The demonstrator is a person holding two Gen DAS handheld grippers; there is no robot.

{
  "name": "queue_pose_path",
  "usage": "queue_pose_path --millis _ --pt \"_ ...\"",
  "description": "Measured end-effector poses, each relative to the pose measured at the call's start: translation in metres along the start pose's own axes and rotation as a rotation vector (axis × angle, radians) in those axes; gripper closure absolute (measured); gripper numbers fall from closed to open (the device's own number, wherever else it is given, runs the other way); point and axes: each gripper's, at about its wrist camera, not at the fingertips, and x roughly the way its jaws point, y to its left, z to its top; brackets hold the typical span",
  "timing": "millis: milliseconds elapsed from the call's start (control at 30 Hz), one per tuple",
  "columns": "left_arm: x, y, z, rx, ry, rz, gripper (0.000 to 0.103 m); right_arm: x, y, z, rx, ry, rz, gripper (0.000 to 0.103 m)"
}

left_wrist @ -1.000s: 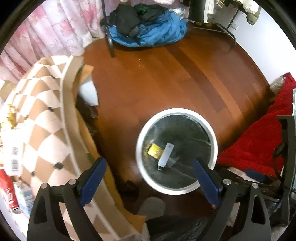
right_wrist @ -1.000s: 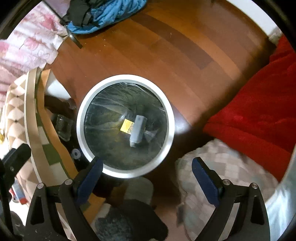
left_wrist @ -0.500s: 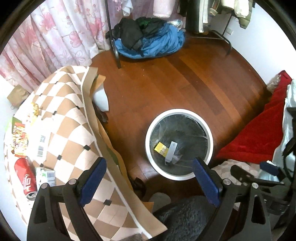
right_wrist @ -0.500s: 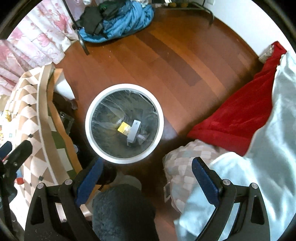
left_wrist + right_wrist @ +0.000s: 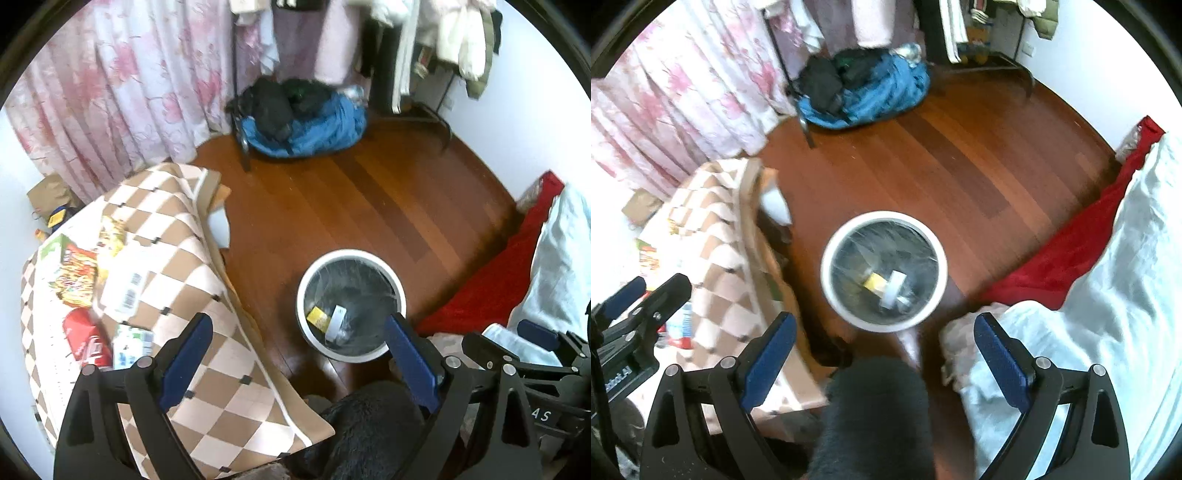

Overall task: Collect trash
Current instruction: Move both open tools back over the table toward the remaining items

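Left wrist view is now showing much more of the room than one second ago: the white trash bin (image 5: 351, 306) is looking smaller and farther, and the checkered worktop (image 5: 207, 332) with its litter is coming into sight on the left. The left gripper (image 5: 299, 354) is hanging with its fingers wide apart, holding nothing. A red can (image 5: 85, 341), a noodle packet (image 5: 72, 275) and a white carton (image 5: 131, 345) are lying on the worktop, left of the left finger. The bin, holding a yellow wrapper (image 5: 318, 316), is standing on the floor between the fingers, nearer the right one. In the right wrist view, the right gripper (image 5: 884, 354) is also wide open and empty, with the bin (image 5: 884, 269) just beyond its fingertips.
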Motion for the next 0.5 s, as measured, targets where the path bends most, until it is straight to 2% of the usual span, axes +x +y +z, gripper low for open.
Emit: queue_pose_path --millis 167,233,300,400,500 --pt "-0.036 0.044 0.000 -0.091 -0.072 0.000 0.008 -0.031 0.045 0.002 -0.045 -0.031 0.117 0.005" --pt "-0.046 0.067 -0.006 -0.132 -0.088 0.028 0.008 -0.033 0.071 0.002 -0.083 -0.027 0.157 0.005" --pt "-0.050 0.097 -0.015 -0.180 -0.094 0.074 0.008 -0.027 0.100 0.002 -0.126 -0.009 0.196 0.005" --pt "-0.046 0.156 -0.040 -0.268 -0.068 0.194 0.008 -0.001 0.149 -0.003 -0.167 0.055 0.256 0.005" --pt "-0.034 0.206 -0.071 -0.345 -0.020 0.307 0.008 0.047 0.204 -0.015 -0.179 0.150 0.307 0.005"
